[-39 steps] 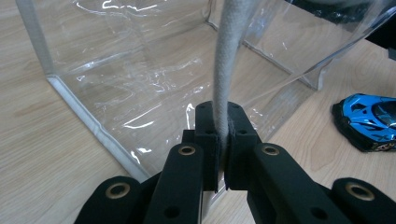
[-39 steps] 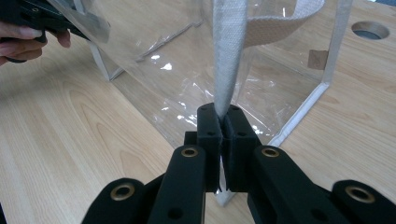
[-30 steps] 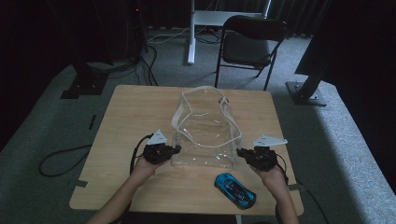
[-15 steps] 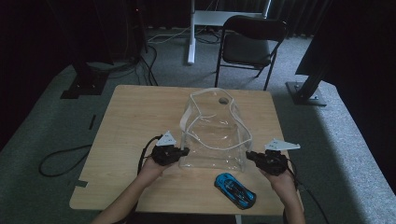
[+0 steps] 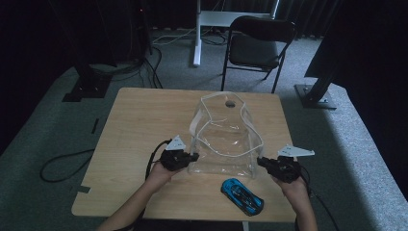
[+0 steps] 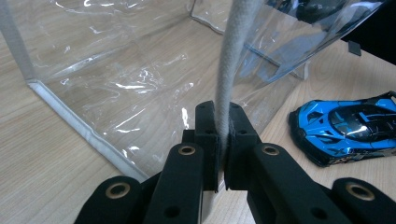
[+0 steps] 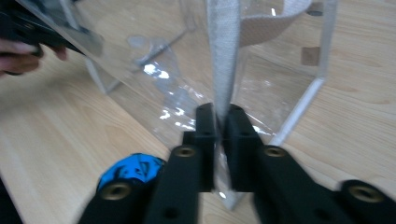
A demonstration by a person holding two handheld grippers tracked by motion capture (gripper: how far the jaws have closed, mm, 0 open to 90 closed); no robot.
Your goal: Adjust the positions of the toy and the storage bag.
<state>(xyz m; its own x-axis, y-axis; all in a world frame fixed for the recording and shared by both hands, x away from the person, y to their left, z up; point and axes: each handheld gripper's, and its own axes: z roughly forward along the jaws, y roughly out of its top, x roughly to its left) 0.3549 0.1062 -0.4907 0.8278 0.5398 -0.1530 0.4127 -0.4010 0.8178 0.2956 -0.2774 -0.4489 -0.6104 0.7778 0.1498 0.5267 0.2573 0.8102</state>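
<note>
A clear plastic bag [image 5: 223, 144] with white fabric trim and straps stands on the wooden table [image 5: 139, 125], its mouth spread wide. My left gripper [image 5: 193, 156] is shut on the trim at the bag's near left rim; in the left gripper view the white strap [image 6: 227, 79] runs up from between its jaws [image 6: 221, 140]. My right gripper [image 5: 260, 161] is shut on the trim at the near right rim, where the strap [image 7: 223, 56] rises between its jaws [image 7: 219, 140]. A blue toy car [image 5: 242, 196] lies on the table in front of the bag, between my hands; it also appears as the car [image 6: 345, 126] and the car [image 7: 130, 170].
A black folding chair [image 5: 257, 45] stands beyond the table's far edge, with a white table leg [image 5: 196, 33] to its left. Cables [image 5: 62, 161] trail over the grey carpet at the left. The near table edge lies just behind the car.
Both grippers have pulled toward me and apart, dragging the bag's near rim with them. The bag has slid nearer and its mouth is stretched wider. The car has not moved.
</note>
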